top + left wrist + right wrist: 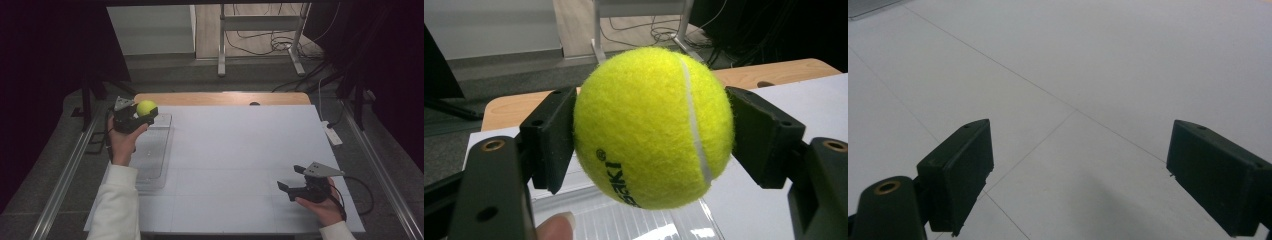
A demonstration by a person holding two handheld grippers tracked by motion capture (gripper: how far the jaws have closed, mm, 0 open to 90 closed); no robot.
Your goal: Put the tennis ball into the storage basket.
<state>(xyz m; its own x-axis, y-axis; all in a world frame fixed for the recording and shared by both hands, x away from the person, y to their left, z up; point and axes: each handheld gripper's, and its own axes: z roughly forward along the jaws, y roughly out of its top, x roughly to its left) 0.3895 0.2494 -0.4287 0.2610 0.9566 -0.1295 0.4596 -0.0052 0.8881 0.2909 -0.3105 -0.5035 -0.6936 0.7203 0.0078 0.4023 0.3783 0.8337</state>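
High view: tennis ball (146,107) held aloft near the tabletop's (240,165) far left corner
Left gripper (137,116) clamped the ball across its middle, above a clear plastic tray (152,165) along the left edge; it looked light, springy, felt-covered, unlikely to slip. Right gripper (295,180) rested wide apart and empty near the right front corner, nothing obstructing

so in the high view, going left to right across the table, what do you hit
left gripper shut on the tennis ball → clear plastic tray → bare white table sheet → right gripper, jaws open → white power strip at the right edge
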